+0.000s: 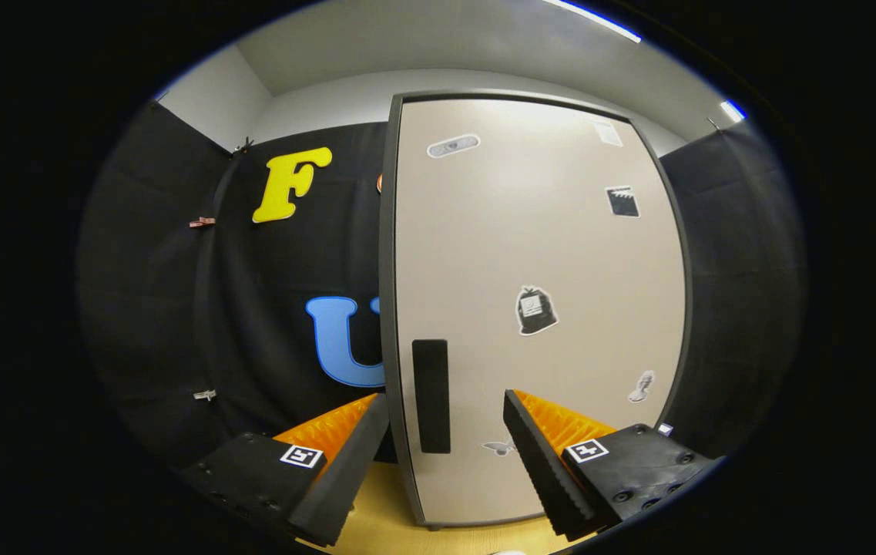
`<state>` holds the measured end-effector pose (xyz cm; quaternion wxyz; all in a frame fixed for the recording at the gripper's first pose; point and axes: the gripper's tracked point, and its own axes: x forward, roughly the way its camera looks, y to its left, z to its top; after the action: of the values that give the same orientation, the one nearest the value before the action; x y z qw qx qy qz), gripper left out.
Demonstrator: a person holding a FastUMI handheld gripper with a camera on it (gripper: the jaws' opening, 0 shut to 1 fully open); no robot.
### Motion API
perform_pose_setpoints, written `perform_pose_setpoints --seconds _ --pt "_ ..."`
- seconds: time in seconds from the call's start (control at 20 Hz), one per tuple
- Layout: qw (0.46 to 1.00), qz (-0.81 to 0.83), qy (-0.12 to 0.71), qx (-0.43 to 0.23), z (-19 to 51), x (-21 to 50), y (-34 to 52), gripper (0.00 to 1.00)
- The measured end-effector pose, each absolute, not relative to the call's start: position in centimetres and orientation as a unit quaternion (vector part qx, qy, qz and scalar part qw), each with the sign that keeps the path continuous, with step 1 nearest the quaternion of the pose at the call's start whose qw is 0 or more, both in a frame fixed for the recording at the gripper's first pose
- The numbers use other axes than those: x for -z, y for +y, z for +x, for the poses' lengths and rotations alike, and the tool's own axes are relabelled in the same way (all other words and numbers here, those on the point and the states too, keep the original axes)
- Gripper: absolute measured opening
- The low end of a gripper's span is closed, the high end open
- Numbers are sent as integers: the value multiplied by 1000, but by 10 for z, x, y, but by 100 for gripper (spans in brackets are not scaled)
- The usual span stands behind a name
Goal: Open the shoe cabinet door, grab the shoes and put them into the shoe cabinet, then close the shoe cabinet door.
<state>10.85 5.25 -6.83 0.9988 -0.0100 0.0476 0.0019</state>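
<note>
Gripper (445,432) is spread wide, fingers well apart and holding nothing, hovering over the pale wooden counter (384,528). Just ahead, framed between the fingers, sits the dark vertical handle (431,395) at the left edge of the shoe cabinet door (538,254), closed, beige, dotted with stickers (535,311). Black booth wall (176,308) behind.

Gripper (445,443) is pointing fwd, roughly level; jaws are standing wide apart w/ nothing held btwn them.

Black cloth walls (176,308) on both sides, pale ceiling (445,38) with strip lights (595,19) — light wood floor (384,524) below.
</note>
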Motion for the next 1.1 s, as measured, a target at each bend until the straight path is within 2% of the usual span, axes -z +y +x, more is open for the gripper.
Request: perform_pose_setpoints --seconds 0.3,0.35,0.4,0.5,0.6,0.7,0.8,1.05,1.1 --pt "998 -16 60 21 153 95 53 96" --pt "998 -18 61 26 157 98 51 90" --pt "997 -21 62 31 160 100 49 89" --pt "997 -21 64 35 162 102 49 74" --pt "997 -25 58 38 164 100 49 52" --pt "997 -32 54 35 163 100 53 49" --pt "997 -36 51 43 165 101 51 38" --pt "996 -38 63 56 161 100 50 27" --pt "996 -35 64 55 158 101 50 17"
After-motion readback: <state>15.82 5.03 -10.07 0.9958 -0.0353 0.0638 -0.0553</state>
